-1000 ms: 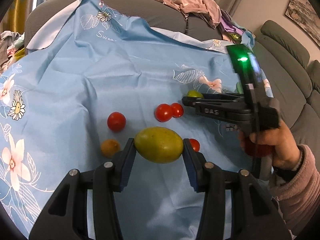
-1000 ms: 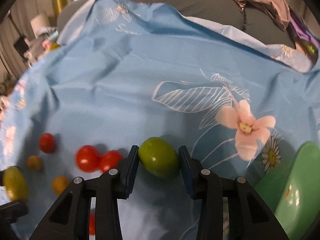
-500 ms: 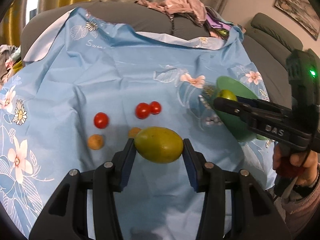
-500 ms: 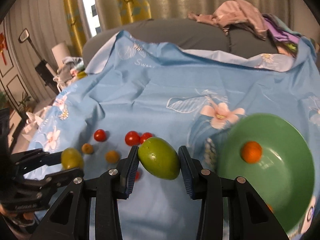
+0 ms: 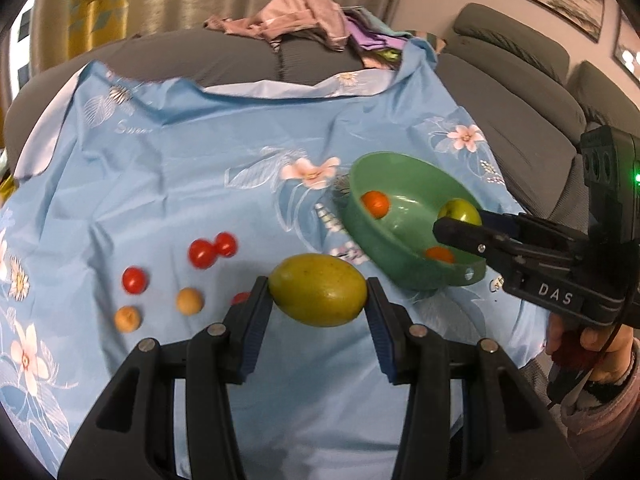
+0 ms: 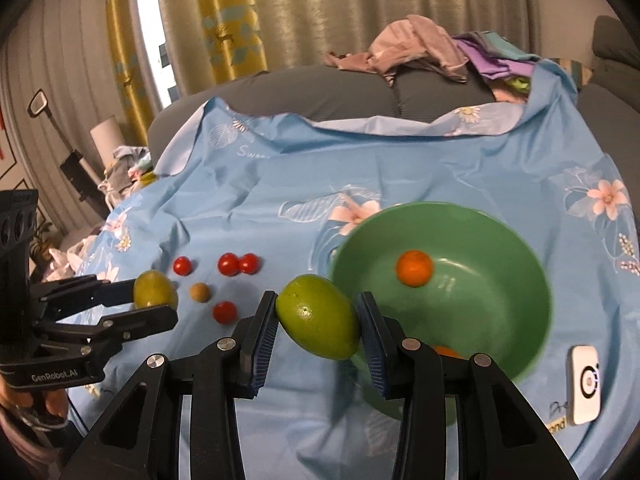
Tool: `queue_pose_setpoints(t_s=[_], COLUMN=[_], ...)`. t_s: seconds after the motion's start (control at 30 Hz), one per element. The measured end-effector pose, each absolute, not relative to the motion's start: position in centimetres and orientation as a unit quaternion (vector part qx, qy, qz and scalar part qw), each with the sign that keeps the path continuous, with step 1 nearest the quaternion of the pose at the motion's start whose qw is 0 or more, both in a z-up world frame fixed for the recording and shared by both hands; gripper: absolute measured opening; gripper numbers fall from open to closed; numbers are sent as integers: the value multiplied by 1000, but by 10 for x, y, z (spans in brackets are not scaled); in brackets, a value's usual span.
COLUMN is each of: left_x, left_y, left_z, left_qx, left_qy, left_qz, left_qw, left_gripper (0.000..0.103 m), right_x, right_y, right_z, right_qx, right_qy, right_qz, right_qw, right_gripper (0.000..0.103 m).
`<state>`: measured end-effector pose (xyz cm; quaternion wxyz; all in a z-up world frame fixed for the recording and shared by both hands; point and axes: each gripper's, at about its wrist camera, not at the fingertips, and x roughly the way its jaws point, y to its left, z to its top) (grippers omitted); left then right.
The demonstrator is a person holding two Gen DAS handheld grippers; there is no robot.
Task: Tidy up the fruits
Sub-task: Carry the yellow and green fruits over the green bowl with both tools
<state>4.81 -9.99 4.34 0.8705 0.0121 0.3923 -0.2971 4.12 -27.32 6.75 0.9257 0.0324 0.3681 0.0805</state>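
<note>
My left gripper (image 5: pixel 318 290) is shut on a yellow-green mango (image 5: pixel 318 289), held above the blue flowered cloth (image 5: pixel 200 160). My right gripper (image 6: pixel 318 316) is shut on a green mango (image 6: pixel 318 316), held over the near left rim of the green bowl (image 6: pixel 500 232). The bowl holds two small orange fruits (image 6: pixel 414 268). In the left wrist view the right gripper (image 5: pixel 460 220) reaches over the bowl (image 5: pixel 360 220) with its mango (image 5: pixel 459 211). Several red tomatoes (image 5: pixel 202 253) and small tan fruits (image 5: pixel 189 301) lie on the cloth to the left.
A grey sofa (image 5: pixel 500 92) wraps round the back and right, with a heap of clothes (image 5: pixel 304 16) on it. A small white device (image 6: pixel 585 380) lies on the cloth right of the bowl. Curtains (image 6: pixel 280 12) hang behind.
Both grippers have risen and drawn back with their mangoes. The right gripper has swung right, from the tomatoes to over the bowl. The bowl has come into the left wrist view.
</note>
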Motion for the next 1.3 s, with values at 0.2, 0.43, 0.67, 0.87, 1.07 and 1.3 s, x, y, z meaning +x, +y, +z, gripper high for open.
queue_pose_setpoints(t_s=[0.2, 0.43, 0.67, 0.87, 1.07, 1.3], left_x=[52, 60, 71, 83, 88, 94], left_y=[-127, -168, -207, -232, -242, -244], left_z=[52, 57, 50, 34, 22, 16], left_qx=[30, 57, 86, 113, 127, 131], left_qy=[386, 377, 379, 394, 404, 411], left_qz=[-317, -344, -364, -368, -363, -358], left_qw=[866, 858, 846, 835, 830, 828], left_gripper=[47, 47, 47, 47, 47, 47], right_x=[33, 27, 27, 30, 34, 37], right_y=[-295, -318, -342, -357, -363, -365], right_z=[68, 64, 56, 50, 42, 39], right_qx=[51, 69, 88, 96, 100, 102], right_qy=[359, 355, 361, 366, 374, 379], right_qz=[72, 57, 35, 21, 14, 13], right_qw=[929, 930, 928, 925, 922, 920], right_gripper=[42, 42, 42, 42, 42, 42])
